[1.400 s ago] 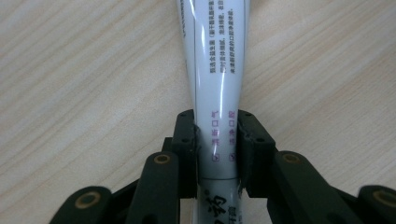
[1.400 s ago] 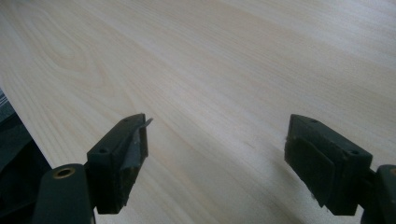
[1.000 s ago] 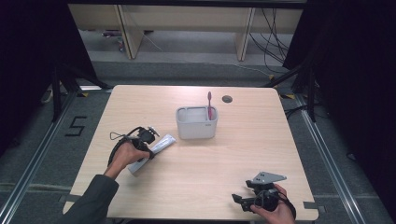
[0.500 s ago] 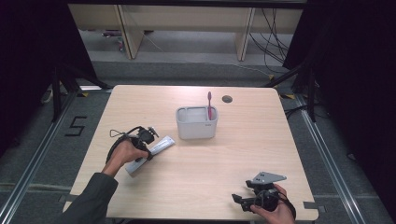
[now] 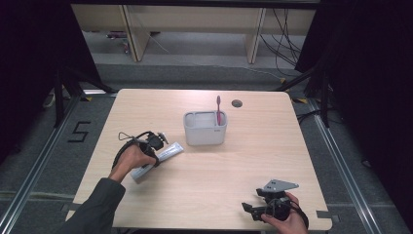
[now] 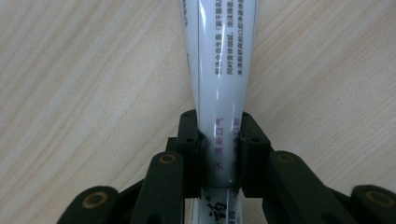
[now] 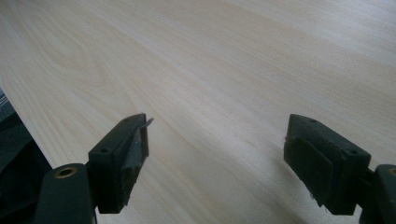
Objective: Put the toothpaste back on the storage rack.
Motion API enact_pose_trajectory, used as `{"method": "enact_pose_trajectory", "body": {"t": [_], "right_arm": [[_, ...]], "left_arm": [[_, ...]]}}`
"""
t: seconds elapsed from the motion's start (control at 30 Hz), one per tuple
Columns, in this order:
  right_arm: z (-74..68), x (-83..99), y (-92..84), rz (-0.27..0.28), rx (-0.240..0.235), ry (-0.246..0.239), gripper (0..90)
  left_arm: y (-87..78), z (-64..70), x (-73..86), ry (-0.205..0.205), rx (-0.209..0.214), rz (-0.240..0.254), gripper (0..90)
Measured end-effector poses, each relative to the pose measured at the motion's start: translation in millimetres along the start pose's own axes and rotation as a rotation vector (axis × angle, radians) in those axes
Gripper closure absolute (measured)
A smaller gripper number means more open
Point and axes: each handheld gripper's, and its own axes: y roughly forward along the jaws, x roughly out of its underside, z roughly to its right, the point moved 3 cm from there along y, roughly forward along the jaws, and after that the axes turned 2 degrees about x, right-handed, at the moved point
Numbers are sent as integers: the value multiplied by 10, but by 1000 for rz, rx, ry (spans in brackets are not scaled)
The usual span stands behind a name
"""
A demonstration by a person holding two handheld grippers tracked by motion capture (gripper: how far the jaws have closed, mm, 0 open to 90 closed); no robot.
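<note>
**Desk reporter:** Toothpaste tube point(image 6: 218, 88) sits clamped in the left claw point(image 6: 217, 154), doesn't it?

**Photographer:** Yes. In the left gripper view the two black jaws press on either side of the white tube, which runs straight out between them over the pale wood. The tube wall looks faintly pinched where the pads meet it.

**Desk reporter:** So how would it handle?

**Photographer:** Light, I judge, and soft: a plastic skin that gives under pressure. Its glossy face looks slippery, so a grip across the narrower, rounder stretch, as here, seems sounder than one on the broad flat end. Squeeze too hard and paste may shift inside or the body may buckle.

**Desk reporter:** Where does it lie on the desk point(image 5: 204, 190)?

**Photographer:** Toward the left, at an angle, near the person's left hand point(image 5: 130, 160) in the high view, and apart from the grey holder point(image 5: 205, 130), where a pink toothbrush point(image 5: 219, 110) stands upright in the right-hand compartment.

**Desk reporter:** And the other hand?

**Photographer:** The right claw point(image 7: 217, 158) is released, jaws wide apart over bare wood at the near right edge, well away from the tube.
</note>
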Motion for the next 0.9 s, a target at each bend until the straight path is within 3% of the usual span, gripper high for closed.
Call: {"method": "enact_pose_trajectory", "body": {"t": [0.07, 0.33, 0.4, 0.43, 0.7, 0.8, 0.83, 0.9], "right_arm": [[0, 0, -1, -1, 1, 0, 231], [4, -1, 1, 4, -7, 14, 232], [7, -2, 2, 8, -10, 19, 231], [7, -2, 2, 8, -10, 19, 231], [1, 1, -4, -1, -20, 35, 232], [19, -10, 9, 24, -22, 11, 232], [20, -8, 10, 24, -22, 10, 231], [21, -8, 8, 22, -20, 12, 231]], "left_arm": [[-11, 1, 6, -2, -4, 1, 745], [-164, -63, 46, -20, 15, 85, 747], [-247, -115, 67, -37, 18, 143, 748], [-247, -115, 67, -37, 18, 143, 749], [-500, -275, 109, -104, 26, 321, 748], [-614, -342, 128, -139, 26, 403, 748], [-614, -342, 128, -139, 26, 403, 748], [-679, -382, 130, -164, -15, 455, 748]]}}
